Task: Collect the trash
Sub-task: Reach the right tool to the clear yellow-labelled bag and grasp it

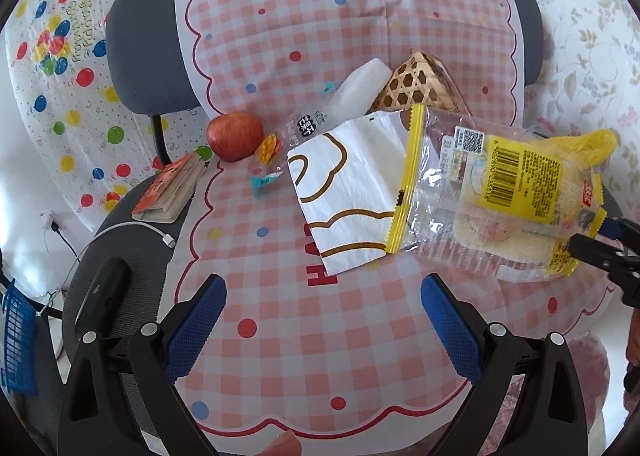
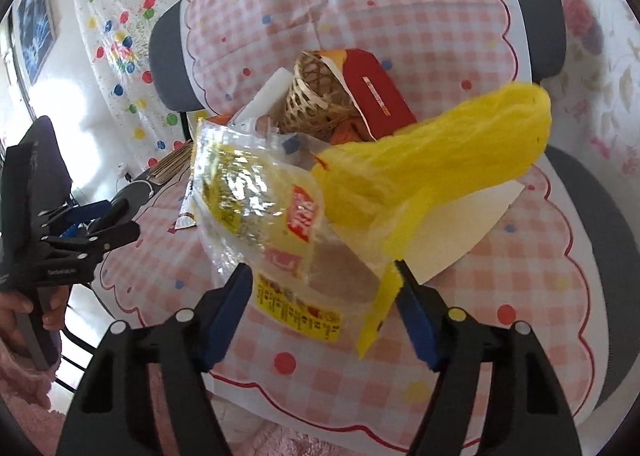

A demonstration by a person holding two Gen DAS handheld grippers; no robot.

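On the pink checked cloth point(image 1: 304, 340) draped over the grey chair point(image 1: 144, 55), a white paper bag point(image 1: 352, 191) lies flat near the middle, with a woven basket point(image 1: 412, 85) and a pale plastic bottle point(image 1: 356, 89) behind it. The right hand-held gripper point(image 2: 324, 296) is clamped on a clear-and-yellow snack wrapper point(image 1: 492, 195), held above the cloth beside the paper bag, a yellow plastic bag point(image 2: 436, 159) bunched against it. The left hand-held gripper point(image 1: 324, 320) hangs over bare cloth, fingers spread wide, holding nothing. A red apple point(image 1: 235, 135) sits left of the bottle, beside a small notebook point(image 1: 172, 187).
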